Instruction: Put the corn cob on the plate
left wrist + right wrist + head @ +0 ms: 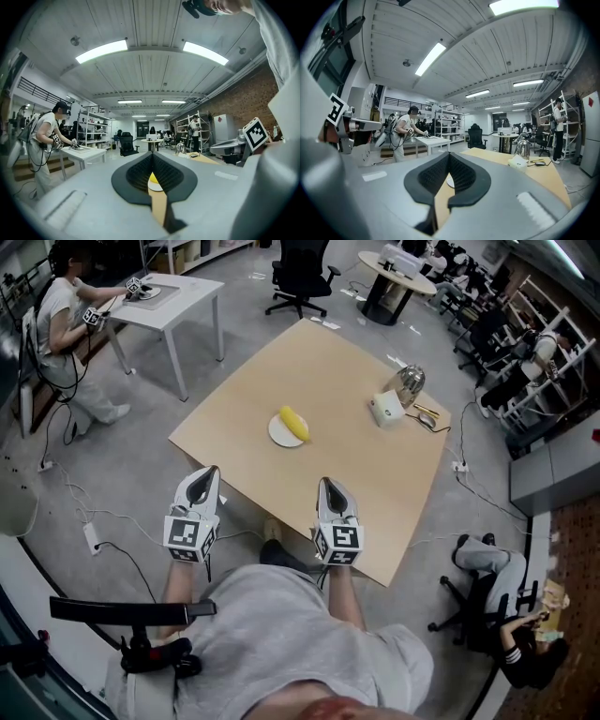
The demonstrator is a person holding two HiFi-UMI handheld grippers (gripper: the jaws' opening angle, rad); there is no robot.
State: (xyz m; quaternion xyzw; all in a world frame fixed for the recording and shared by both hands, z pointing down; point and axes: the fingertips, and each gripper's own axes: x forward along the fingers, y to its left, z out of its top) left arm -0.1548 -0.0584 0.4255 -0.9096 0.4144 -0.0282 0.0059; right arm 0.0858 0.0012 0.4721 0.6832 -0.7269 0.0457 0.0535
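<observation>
1. One large wooden counter (375, 484) fills the middle of the head view. It sits askew on a grey floor, and its near edge runs close to the two hand-held grippers.
2. A smaller white counter (178, 298) stands well apart at the upper left. A person (64, 320) beside it reaches onto its top.
3. A black office chair (300, 273) stands on the floor beyond the wooden counter's far corner.
4. The left hand-held gripper (213, 471) is held at the wooden counter's near edge and points across it. Its jaws are pressed together at the tips and pinch nothing. In the left gripper view, a bit of yellow and white shows far off through the narrow slit below the tips.
5. The right hand-held gripper (324, 482) is held beside the left one, with a gap between the two. Its jaws are likewise pressed together and it holds nothing.
6. A shiny metal kettle (408, 384) stands near the wooden counter's right corner. A small white container (385, 410) sits just beside it.
7. A white plate (277, 434) lies near the wooden counter's middle, well apart from both hand-held grippers and from the kettle.
8. The yellow corn cob (294, 424) lies on the plate, toward its right-hand side.
</observation>
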